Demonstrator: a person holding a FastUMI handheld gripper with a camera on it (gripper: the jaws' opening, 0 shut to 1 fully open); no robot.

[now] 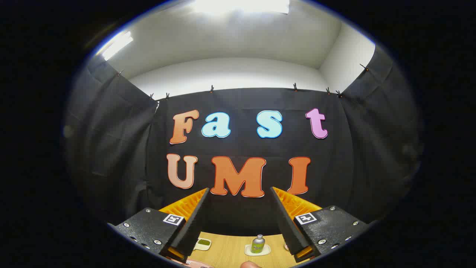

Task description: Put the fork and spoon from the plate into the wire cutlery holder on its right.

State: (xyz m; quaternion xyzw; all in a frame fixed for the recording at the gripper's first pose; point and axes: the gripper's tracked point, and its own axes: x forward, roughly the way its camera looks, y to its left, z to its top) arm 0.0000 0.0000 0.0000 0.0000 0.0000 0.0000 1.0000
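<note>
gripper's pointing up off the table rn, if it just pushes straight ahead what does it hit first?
Likely the black cloth wall. The gripper is open, nothing between its fingers, and it aims above the small bottle on the wooden table. Depth to the cloth is unclear.

Gripper (240, 216) fingers spread wide, nothing between — small bottle (258, 243) stands beyond on table (230, 251)

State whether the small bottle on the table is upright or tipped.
Upright: the bottle stands cap-up on its dish, beyond the open gripper.

Claw (240, 193) raised and level, fingers (193, 219) spread wide apart, nothing between them
</note>
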